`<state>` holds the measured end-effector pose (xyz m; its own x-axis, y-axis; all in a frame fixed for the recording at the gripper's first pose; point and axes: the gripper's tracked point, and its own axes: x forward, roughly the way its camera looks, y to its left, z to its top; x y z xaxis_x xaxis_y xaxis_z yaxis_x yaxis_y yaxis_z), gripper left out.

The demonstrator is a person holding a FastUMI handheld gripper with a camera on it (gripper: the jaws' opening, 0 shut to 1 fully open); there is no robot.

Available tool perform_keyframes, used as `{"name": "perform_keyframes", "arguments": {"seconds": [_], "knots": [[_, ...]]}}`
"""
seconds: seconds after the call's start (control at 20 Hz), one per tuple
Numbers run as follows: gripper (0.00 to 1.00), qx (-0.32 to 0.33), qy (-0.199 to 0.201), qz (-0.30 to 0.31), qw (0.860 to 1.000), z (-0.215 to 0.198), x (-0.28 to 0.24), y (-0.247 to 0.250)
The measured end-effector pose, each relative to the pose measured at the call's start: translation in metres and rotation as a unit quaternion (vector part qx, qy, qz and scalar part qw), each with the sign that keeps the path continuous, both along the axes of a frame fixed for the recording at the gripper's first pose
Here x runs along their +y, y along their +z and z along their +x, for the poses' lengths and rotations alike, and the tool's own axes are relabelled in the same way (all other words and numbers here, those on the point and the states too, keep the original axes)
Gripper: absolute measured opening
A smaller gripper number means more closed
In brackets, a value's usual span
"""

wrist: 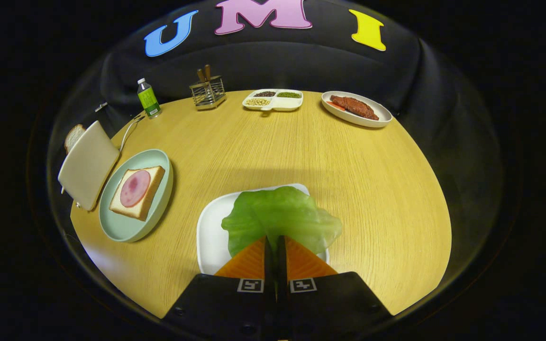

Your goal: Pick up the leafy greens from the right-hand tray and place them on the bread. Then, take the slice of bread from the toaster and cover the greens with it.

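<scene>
Green leafy greens (280,215) lie on the white tray (209,237) near the desk (349,161) front edge, their near edge pinched between the closed fingers (275,246); the bread (136,192) waits well off to the left.
</scene>
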<state>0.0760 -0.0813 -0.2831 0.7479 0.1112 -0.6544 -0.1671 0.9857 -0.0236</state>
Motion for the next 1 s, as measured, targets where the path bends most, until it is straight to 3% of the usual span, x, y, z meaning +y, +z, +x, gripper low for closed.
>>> {"name": "perform_keyframes", "arguments": {"seconds": [0.5,1.0], "knots": [[0.05,-0.064,0.038,0.026,0.997,-0.006,0.032,0.081],[0.05,-0.066,0.142,0.038,0.987,-0.02,0.126,0.104]]}}
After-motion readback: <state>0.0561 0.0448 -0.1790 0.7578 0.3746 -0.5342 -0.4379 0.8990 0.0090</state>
